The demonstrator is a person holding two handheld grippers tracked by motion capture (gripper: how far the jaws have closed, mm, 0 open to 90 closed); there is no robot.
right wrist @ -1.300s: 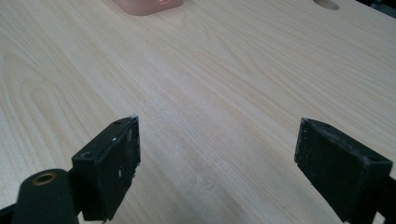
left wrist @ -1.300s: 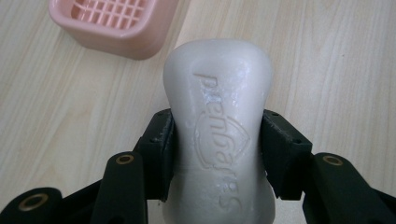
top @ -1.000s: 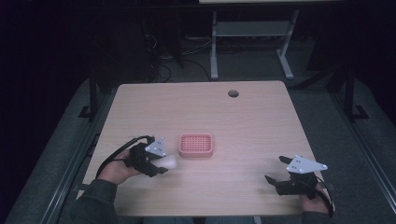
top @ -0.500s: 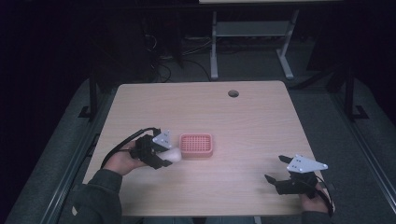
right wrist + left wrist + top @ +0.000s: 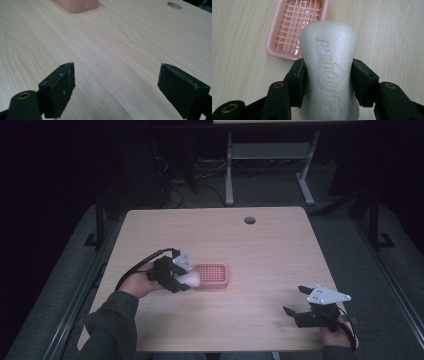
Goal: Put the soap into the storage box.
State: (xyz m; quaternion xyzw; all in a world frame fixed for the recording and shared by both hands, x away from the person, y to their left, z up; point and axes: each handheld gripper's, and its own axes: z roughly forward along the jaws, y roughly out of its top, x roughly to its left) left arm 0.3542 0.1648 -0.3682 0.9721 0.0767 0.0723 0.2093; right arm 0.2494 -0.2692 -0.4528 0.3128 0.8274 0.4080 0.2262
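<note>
The left tongs (image 5: 328, 82) pinch a white bar of soap (image 5: 329, 67) across its waist, one black pad on each narrow side, with the embossed face turned up toward the gripper camera. In the left gripper view the bar's rounded far end overlaps the near right corner of the pink soap dish (image 5: 297, 27), which sits in the upper middle of that frame. In the high view the left tongs (image 5: 186, 281) hold the soap (image 5: 192, 279) just left of centre, right at the left rim of the dish (image 5: 212, 275); whether bar and rim touch cannot be told from there.

The step in hand looks like setting the soap into the dish. To do it well, the bar should probably be carried a little further over the ribbed grid until its length lines up with the dish's long side, then lowered flat so it rests on the grid rather than perching on the rim. The grip should stay firm until the bar is seated, since the surface looks slick and the pads hold only a narrow band. Opening while one end hangs over the rim could tip the light dish or let the soap slide onto the table (image 5: 270, 245).

The right tongs (image 5: 116, 90) are spread wide with nothing between them, low over bare table. In the high view they (image 5: 295, 301) sit at the lower right, well apart from the dish.
</note>
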